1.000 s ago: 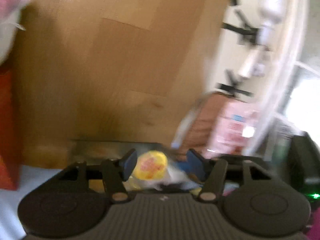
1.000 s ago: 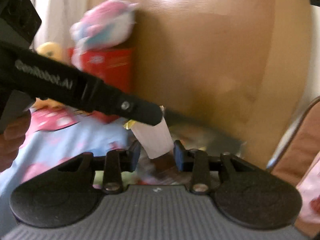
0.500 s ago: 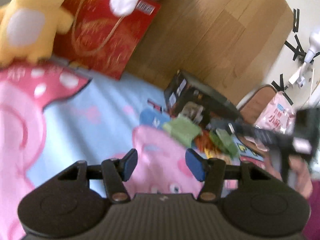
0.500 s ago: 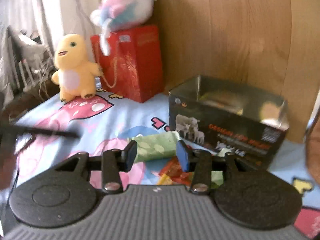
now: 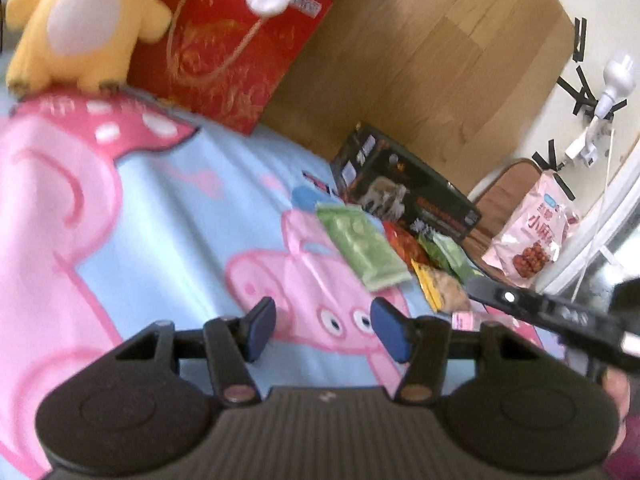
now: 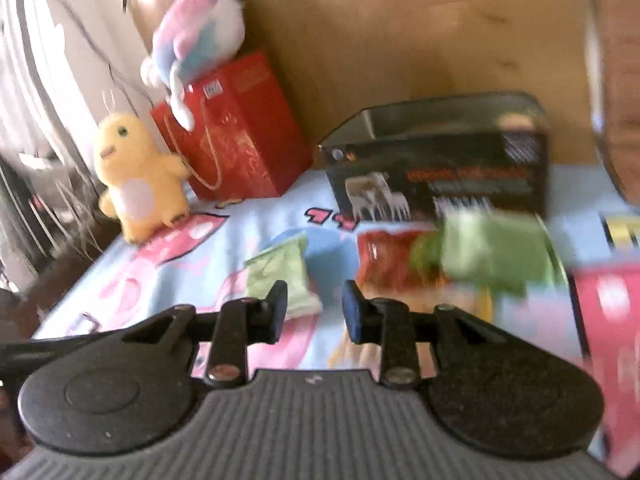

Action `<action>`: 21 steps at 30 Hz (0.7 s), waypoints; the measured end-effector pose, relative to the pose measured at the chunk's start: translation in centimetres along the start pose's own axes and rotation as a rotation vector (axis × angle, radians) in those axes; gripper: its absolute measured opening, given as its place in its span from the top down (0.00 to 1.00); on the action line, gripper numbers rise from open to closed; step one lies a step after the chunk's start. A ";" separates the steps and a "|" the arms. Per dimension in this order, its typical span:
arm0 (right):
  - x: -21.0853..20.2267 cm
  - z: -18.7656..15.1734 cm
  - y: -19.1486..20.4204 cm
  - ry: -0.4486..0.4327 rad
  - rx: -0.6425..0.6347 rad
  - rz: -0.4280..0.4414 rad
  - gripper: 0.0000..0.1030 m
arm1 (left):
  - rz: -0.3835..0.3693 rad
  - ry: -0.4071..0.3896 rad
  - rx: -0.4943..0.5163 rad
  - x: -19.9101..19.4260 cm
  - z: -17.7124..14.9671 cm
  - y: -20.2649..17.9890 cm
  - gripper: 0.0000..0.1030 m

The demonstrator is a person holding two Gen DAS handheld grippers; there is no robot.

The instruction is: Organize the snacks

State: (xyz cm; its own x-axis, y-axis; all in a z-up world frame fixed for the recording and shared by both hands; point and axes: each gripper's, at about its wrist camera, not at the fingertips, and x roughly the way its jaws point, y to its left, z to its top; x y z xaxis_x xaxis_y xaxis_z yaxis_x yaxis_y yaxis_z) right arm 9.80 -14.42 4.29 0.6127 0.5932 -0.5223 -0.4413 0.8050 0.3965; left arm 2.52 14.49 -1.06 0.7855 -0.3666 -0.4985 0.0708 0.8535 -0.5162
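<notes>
Both grippers are coming away from the dark box (image 6: pixel 440 168), now emptied of the snacks they were carrying a second ago.

I am holding the left gripper (image 5: pixel 322 330) over the pink cartoon blanket (image 5: pixel 160 220), jaws spread with nothing between them; the right gripper (image 6: pixel 314 306) has just been closing, jaws still apart and empty. Remaining snacks, a pale green packet (image 6: pixel 282 274), a red packet (image 6: pixel 384 258) and a blurred green one (image 6: pixel 496 252), are lying on the blanket just before the box, which is sitting at its far edge against the wooden board. I am judging another pickup is next.
</notes>
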 end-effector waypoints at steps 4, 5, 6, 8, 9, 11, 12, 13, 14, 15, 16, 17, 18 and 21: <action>-1.5 -1.9 0.9 -0.050 -0.087 -0.045 0.67 | 0.021 -0.022 0.069 -0.1 -0.3 -1.0 0.48; -1.7 -2.0 1.0 -0.050 -0.083 -0.038 0.67 | 0.021 -0.022 0.071 -0.1 -0.3 -1.0 0.48; -1.5 -1.9 1.0 -0.048 -0.082 -0.030 0.67 | 0.018 -0.022 0.067 -0.1 -0.3 -0.9 0.48; -1.1 -1.6 1.3 -0.045 -0.105 -0.026 0.67 | 0.009 -0.028 0.054 -0.3 -0.4 -0.7 0.48; -1.0 -1.6 1.5 -0.043 -0.115 -0.027 0.67 | -0.001 -0.034 0.050 -0.4 -0.4 -0.6 0.48; -0.7 -1.6 1.6 -0.042 -0.121 -0.021 0.67 | -0.014 -0.045 0.049 -0.6 -0.4 -0.5 0.48; -0.3 -1.6 1.8 -0.037 -0.120 -0.020 0.66 | -0.020 -0.052 0.051 -0.7 -0.4 -0.5 0.48; 0.0 -1.7 2.0 -0.028 -0.120 -0.026 0.64 | -0.024 -0.058 0.055 -0.8 -0.4 -0.6 0.48; 0.5 -1.6 2.1 -0.016 -0.119 -0.036 0.61 | -0.027 -0.069 0.058 -0.9 -0.4 -0.6 0.48; 0.9 -1.4 2.3 -0.006 -0.121 -0.044 0.55 | -0.027 -0.079 0.059 -1.1 -0.5 -0.7 0.48; 1.6 -1.1 2.7 0.003 -0.133 -0.045 0.51 | -0.027 -0.089 0.057 -1.2 -0.5 -0.7 0.48; 2.4 -0.7 3.1 0.011 -0.150 -0.043 0.47 | -0.029 -0.097 0.053 -1.3 -0.5 -0.6 0.48; 3.5 -0.2 3.6 0.020 -0.168 -0.050 0.34 | -0.030 -0.102 0.045 -1.4 -0.4 -0.4 0.48; 7.2 0.9 5.6 0.061 -0.235 -0.042 0.12 | -0.034 -0.100 0.018 -1.4 -0.3 0.0 0.48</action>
State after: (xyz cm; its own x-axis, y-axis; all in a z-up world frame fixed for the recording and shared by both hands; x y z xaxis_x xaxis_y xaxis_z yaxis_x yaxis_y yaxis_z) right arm 12.35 -5.66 3.41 0.5957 0.5533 -0.5822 -0.5612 0.8053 0.1911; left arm 1.30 14.92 -0.57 0.8401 -0.3571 -0.4084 0.1083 0.8480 -0.5188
